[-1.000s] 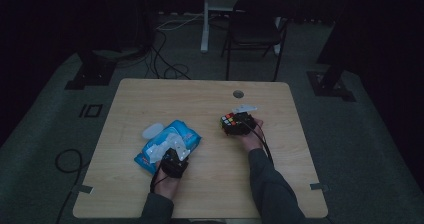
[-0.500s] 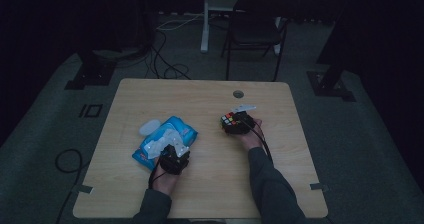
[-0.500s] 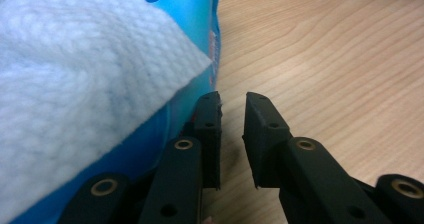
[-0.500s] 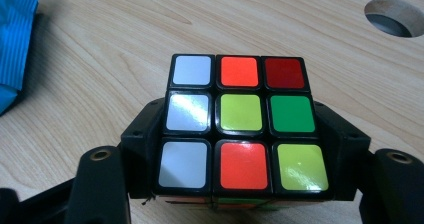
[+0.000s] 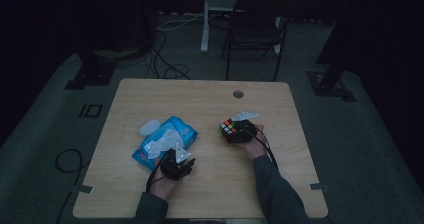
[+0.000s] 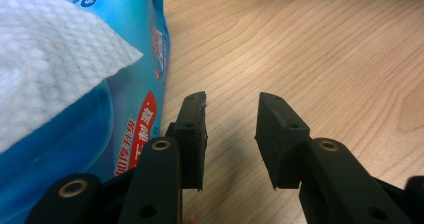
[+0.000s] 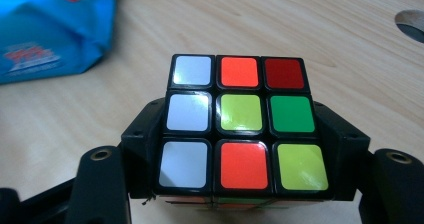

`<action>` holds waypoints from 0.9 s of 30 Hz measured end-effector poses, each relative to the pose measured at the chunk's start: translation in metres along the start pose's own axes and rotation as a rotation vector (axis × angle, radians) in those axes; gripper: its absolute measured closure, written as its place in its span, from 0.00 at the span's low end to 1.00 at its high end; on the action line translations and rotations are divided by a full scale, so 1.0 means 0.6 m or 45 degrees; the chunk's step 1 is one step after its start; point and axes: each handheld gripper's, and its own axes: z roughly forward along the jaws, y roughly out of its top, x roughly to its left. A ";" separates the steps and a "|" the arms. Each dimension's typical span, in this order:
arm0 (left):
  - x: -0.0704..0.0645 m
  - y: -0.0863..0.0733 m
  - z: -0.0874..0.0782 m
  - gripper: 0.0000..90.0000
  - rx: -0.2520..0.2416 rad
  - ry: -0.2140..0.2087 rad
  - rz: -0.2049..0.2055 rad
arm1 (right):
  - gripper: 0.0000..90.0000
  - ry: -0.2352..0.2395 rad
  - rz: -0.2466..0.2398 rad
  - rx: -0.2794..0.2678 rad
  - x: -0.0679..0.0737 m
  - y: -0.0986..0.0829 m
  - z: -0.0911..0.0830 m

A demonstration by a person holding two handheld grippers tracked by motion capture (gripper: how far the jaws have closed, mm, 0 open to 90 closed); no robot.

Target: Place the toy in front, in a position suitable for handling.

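The puzzle cube (image 7: 239, 124) is clamped between the jaws of the right gripper (image 5: 239, 132), at the right-centre of the table (image 5: 150, 91). The left gripper (image 6: 230, 134) is seen with jaws parted and nothing between them, just right of the blue wipes pack (image 6: 85, 134); a white wipe (image 6: 45, 59) stands out of the pack. Judged progress — cube secured, wipe not yet gripped, any wiping still to be done. Against the earlier frames: the left gripper has shifted slightly right and nearer; the cube is unchanged.
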 end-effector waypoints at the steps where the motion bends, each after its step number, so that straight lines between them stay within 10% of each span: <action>1: 0.000 0.000 -0.002 0.72 -0.001 -0.006 0.001 | 0.38 0.007 -0.018 -0.001 0.006 -0.002 -0.004; 22: 0.027 0.011 -0.066 0.61 -0.079 -0.011 0.048 | 0.38 0.078 -0.120 0.015 0.079 -0.059 -0.060; 27: 0.039 0.020 -0.087 0.56 -0.116 -0.083 0.094 | 0.38 0.066 -0.118 0.026 0.080 -0.068 -0.060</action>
